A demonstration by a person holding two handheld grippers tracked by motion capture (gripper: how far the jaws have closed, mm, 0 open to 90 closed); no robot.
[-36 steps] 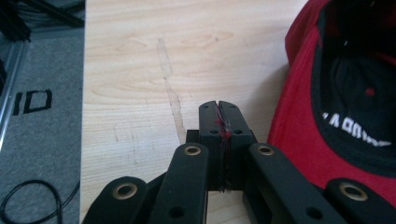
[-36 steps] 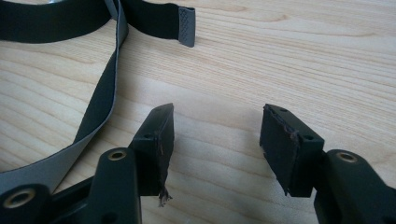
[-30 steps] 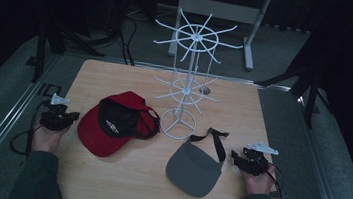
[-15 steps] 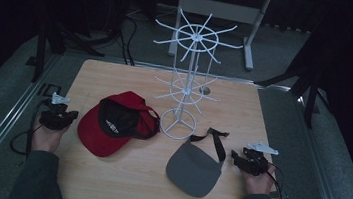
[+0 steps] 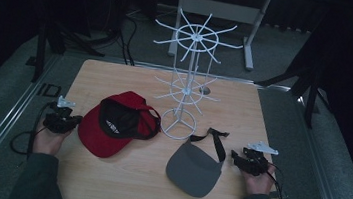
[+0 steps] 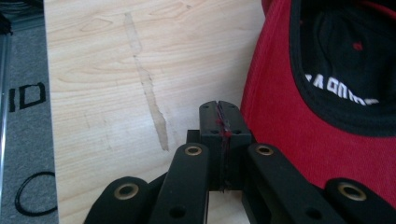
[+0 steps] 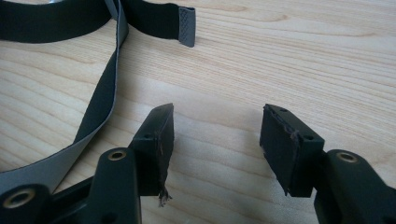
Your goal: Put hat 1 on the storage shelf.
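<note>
Nothing is shifting between the earlier high views and this one: both hands are staying where they were, the red cap and the grey visor are lying where they lay, and the white wire rack is standing untouched. My reading is that the work has not started yet, and that hanging the 2 pieces of headwear on the rack is what lies ahead.

The left tool (image 5: 72, 120) is resting on the counter (image 5: 244, 107), clenched with its jaws pressed flat together and nothing between them; a few red threads are clinging to the seam in the left gripper view. The red cap (image 5: 113, 126) is lying upside down just beside that tool, on the side toward the counter's middle, near it but not touching as far as I can tell.

The right tool (image 5: 236, 157) is sitting released, its jaws standing wide apart over bare wood. The grey visor (image 5: 194, 168) is lying just beside it, toward the counter's middle, with its dark strap (image 7: 100, 100) curling ahead of the tool's left jaw and apart from it. The white wire rack (image 5: 186, 85) is standing beyond both tools, between them.
</note>
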